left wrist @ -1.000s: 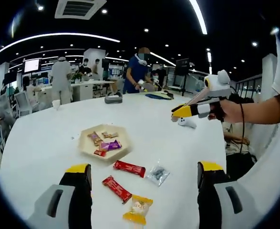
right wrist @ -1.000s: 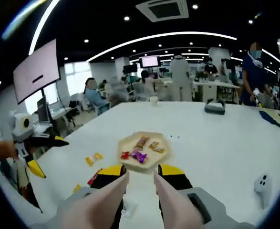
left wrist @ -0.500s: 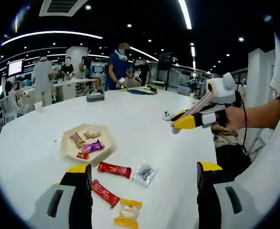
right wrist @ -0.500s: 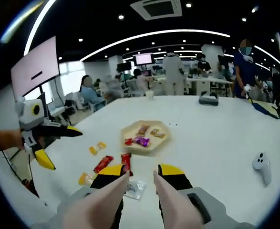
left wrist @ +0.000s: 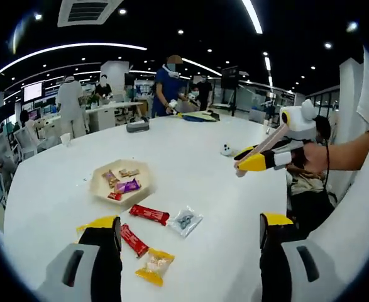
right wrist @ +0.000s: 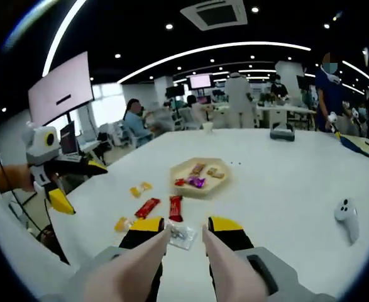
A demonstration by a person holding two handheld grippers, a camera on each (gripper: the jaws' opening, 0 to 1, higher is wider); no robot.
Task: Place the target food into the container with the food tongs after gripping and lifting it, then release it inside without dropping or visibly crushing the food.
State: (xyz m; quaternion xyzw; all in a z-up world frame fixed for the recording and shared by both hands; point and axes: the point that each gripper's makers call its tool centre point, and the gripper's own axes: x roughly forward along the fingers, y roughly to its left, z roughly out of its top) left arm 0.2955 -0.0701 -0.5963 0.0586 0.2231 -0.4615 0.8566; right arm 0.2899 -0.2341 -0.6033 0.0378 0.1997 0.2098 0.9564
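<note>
Snacks lie loose on the white tabletop (left wrist: 203, 182) just ahead of the left gripper (left wrist: 187, 236), whose jaws stand wide apart and hold nothing: a yellow packet (left wrist: 154, 265) between the jaws near the left one, a red bar (left wrist: 132, 240) beside that jaw's tip, a second red bar (left wrist: 149, 214) and a clear packet (left wrist: 185, 220) a little farther ahead. Beyond them, ahead and left, sits the hexagonal tray (left wrist: 120, 184), already holding a few wrapped pieces. To the right, the right gripper (right wrist: 185, 229) carries the food tongs (right wrist: 184, 264) between nearly closed jaws, tong tips slightly parted just short of the clear packet. Best approach, I judge: lower the tongs squarely over one packet, squeeze gently, lift clear, release low inside the tray.
</note>
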